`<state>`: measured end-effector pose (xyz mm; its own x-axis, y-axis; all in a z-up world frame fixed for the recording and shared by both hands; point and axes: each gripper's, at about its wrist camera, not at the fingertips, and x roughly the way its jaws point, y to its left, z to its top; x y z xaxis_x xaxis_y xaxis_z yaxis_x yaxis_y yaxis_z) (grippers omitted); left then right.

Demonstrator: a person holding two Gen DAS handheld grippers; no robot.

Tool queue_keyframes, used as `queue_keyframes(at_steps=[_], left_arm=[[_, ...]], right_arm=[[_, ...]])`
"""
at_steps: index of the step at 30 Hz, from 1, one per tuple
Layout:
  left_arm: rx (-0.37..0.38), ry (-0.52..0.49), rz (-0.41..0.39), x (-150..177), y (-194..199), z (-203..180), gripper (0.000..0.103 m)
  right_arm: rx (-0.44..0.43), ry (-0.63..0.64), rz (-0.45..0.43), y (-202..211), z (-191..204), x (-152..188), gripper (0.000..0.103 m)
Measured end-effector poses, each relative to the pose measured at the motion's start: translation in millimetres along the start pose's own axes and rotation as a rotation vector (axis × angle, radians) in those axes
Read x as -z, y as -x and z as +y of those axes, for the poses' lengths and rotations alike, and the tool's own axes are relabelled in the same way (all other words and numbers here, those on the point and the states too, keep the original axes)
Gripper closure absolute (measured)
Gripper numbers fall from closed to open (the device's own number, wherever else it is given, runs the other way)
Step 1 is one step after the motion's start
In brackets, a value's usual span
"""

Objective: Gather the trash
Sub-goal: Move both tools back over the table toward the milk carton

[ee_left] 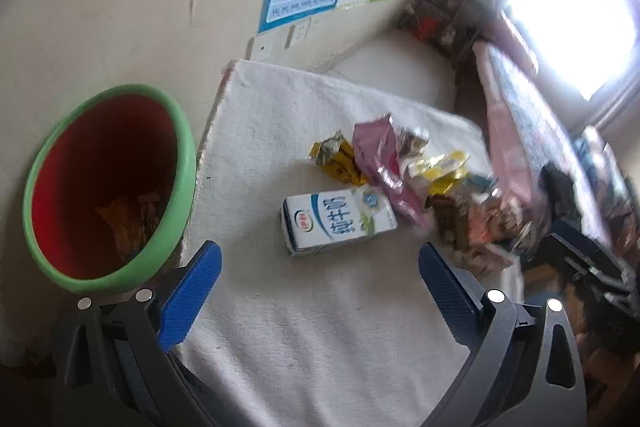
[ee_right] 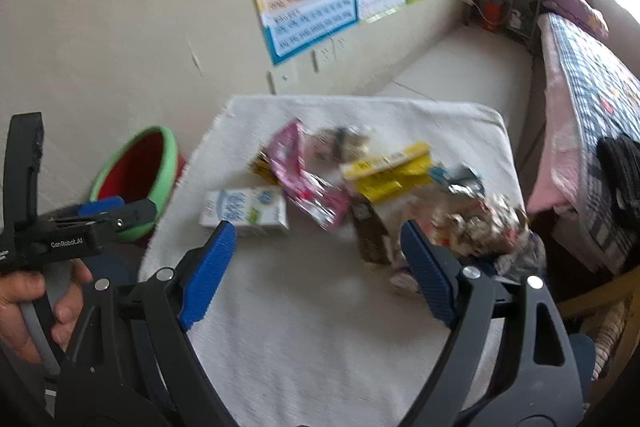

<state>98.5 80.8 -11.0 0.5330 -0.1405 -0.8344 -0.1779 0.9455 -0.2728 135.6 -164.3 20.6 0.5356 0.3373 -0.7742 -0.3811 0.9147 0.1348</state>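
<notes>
Crumpled wrappers [ee_right: 384, 171] and white milk carton [ee_left: 338, 217] on towelled table [ee_left: 320, 327]; both jaws apart, empty

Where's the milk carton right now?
The milk carton lies flat on the white cloth, at the left edge of the wrapper pile beside the pink wrapper, ahead of both open grippers.

A white and blue milk carton [ee_left: 338, 219] is lying on its side near the towel-covered table's [ee_left: 304, 327] left edge. Crumpled wrappers are lying heaped toward the right edge: a pink foil bag [ee_left: 382, 163], yellow packets [ee_left: 442, 169] and brown ones. A green-rimmed red bin [ee_left: 176, 163] is standing beside the left edge, holding some trash.
</notes>
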Motion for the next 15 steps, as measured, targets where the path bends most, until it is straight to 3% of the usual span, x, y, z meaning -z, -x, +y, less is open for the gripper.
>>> queue_keyframes(at_steps=[15], left_arm=[[-0.13,-0.3,0.132,-13,-40,-26,0.008]], right_arm=[[0.069,0.047,0.147,-56,-14,7,0.02]])
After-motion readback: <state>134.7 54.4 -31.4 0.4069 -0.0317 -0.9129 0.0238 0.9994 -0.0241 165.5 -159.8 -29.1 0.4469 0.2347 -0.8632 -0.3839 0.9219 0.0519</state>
